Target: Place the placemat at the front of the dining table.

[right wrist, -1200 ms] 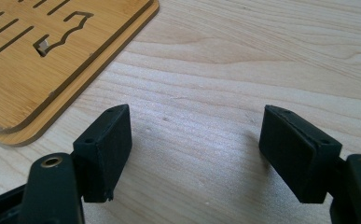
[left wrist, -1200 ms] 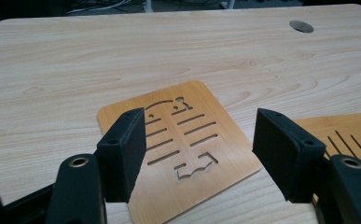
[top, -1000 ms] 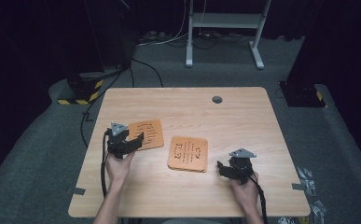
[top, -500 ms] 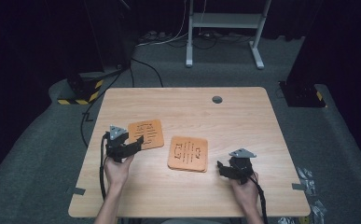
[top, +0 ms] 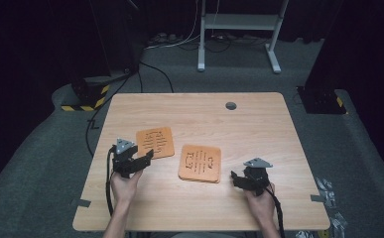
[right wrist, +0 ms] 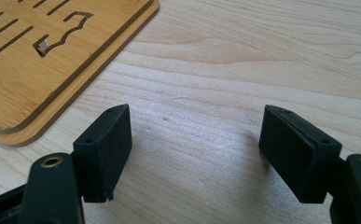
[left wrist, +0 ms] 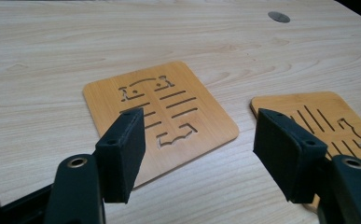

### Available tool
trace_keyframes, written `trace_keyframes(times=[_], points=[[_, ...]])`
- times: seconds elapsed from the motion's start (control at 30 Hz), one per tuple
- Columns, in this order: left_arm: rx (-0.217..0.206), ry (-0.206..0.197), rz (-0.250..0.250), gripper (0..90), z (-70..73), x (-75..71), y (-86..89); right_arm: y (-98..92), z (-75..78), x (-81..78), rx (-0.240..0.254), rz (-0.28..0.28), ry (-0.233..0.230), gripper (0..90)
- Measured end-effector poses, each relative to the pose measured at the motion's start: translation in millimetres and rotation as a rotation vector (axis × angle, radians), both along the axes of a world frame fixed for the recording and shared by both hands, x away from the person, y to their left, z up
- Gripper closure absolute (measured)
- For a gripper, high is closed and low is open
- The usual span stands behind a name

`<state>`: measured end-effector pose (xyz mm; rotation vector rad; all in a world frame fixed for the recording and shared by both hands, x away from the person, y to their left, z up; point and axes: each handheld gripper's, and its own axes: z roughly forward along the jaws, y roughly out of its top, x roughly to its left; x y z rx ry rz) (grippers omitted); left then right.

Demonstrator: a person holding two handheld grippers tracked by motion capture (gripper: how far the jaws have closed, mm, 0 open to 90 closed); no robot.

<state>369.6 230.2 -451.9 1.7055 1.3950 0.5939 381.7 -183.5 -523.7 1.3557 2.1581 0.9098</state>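
Step in hand, as I judge it: approach to grasp. The left tool (top: 147, 156) is open and holds nothing. Its jaws stand either side of the near corner of the single orange-brown slotted bamboo mat (left wrist: 169, 107), which lies flat on the pale wooden worktop (top: 259, 134), left of centre.

Right tool (right wrist: 197, 149): jaws apart over bare wood, nothing between them, just beside the second bamboo mat (right wrist: 38, 60). That one looks to be two layers stacked.

Next move, probably: lower the left tool, get a jaw under the thin edge and close. A flat mat offers little to bite, so it may slide.

Surroundings: grey round cable cap (top: 230, 105) at the far edge, well apart. Nothing obstructs.
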Motion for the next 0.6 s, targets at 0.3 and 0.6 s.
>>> trace_keyframes(times=[0.3,0.6], points=[[-0.018,0.004,-0.010,34.0,-4.2,-6.6,0.2,0.0,0.0,-0.2,-0.001,0.003,-0.001,25.2],[-0.009,0.024,-0.010,33.5,-5.1,-15.2,6.7,0.1,0.0,-0.2,0.000,0.002,0.000,25.2]])
